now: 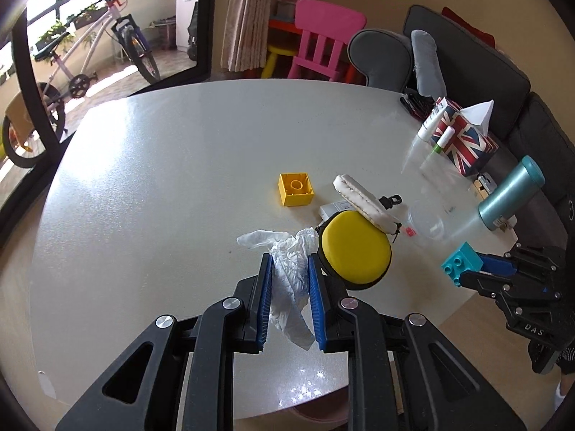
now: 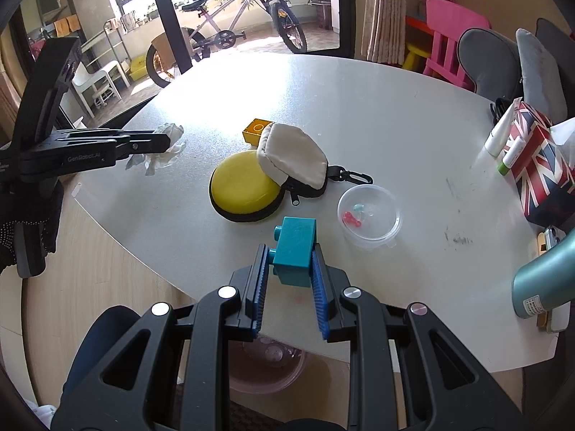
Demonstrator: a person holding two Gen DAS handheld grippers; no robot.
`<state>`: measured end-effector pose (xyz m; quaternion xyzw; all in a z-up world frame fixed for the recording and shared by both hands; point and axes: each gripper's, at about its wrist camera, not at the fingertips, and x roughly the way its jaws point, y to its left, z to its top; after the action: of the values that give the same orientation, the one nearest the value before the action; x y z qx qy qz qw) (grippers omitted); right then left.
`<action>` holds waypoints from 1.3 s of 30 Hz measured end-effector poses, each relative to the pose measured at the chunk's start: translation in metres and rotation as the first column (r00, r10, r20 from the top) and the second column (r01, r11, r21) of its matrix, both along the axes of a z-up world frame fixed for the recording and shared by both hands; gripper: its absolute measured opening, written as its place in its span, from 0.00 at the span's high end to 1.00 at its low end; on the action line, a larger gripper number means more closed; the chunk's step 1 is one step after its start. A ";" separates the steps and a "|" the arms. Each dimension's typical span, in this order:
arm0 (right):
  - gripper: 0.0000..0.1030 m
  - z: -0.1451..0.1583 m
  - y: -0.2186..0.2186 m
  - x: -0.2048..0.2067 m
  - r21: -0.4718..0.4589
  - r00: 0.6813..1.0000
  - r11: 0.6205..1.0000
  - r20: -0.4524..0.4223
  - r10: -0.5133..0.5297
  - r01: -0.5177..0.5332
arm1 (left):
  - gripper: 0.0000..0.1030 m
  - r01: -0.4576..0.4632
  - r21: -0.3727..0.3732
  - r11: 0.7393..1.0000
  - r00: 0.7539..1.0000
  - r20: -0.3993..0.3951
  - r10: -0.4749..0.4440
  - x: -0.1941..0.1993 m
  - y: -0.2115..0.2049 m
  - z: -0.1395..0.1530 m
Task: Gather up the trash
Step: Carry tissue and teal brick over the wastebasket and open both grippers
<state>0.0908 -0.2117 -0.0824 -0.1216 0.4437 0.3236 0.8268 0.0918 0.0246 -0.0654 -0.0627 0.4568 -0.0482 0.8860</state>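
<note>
We note the left gripper (image 1: pixel 289 265) is clamped on a crumpled white tissue (image 1: pixel 287 262); both blue pads press its sides, and its loose end spreads onto the tabletop (image 1: pixel 161 179) just ahead of the fingertips. In the right wrist view the same tissue (image 2: pixel 167 147) sits near the tabletop's left edge, caught in the left gripper (image 2: pixel 163 142).

We note the right gripper (image 2: pixel 289 265) is clamped on a teal toy brick (image 2: pixel 296 251), studs facing left, held over the near edge of the tabletop (image 2: pixel 359 107). The left wrist view shows that brick (image 1: pixel 460 264) in the right gripper (image 1: pixel 467 269) beyond the tabletop's right edge.

Around the middle of the tabletop: a yellow round zip case (image 2: pixel 244 190), a beige pouch (image 2: pixel 293 156) leaning on its far right side, and a yellow toy brick (image 2: pixel 255 129) just behind both. A clear plastic tub (image 2: pixel 370 215) with small red and pale bits inside stands right of the case. Along the right edge: a Union Jack tissue box (image 2: pixel 539 165) and a teal flask (image 2: pixel 542 280).
</note>
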 end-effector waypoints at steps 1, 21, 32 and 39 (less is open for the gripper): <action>0.78 0.001 -0.001 -0.003 -0.002 1.000 1.000 0.004 0.003 -0.003 | 0.81 0.007 0.000 1.000 1.000 0.007 -0.007 -0.007 -0.002 0.002; 0.78 -0.021 -0.009 -0.074 -0.029 0.993 0.993 -0.046 0.113 -0.114 | 0.81 0.110 -0.041 0.993 0.994 0.010 -0.110 -0.097 -0.049 -0.012; 0.76 -0.055 0.010 -0.090 -0.034 0.975 0.983 -0.136 0.174 -0.180 | 0.81 0.116 -0.057 0.992 0.993 -0.025 -0.118 -0.121 -0.049 -0.030; 0.12 -0.050 0.009 -0.087 -0.025 0.984 0.989 -0.106 0.144 -0.147 | 0.81 0.117 -0.057 0.991 0.992 -0.029 -0.119 -0.121 -0.048 -0.031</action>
<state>0.0035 -0.2027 -0.1324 -0.1499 0.4814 0.3818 0.7746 -0.0293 -0.0237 -0.0961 -0.0610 0.4726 -0.1121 0.8720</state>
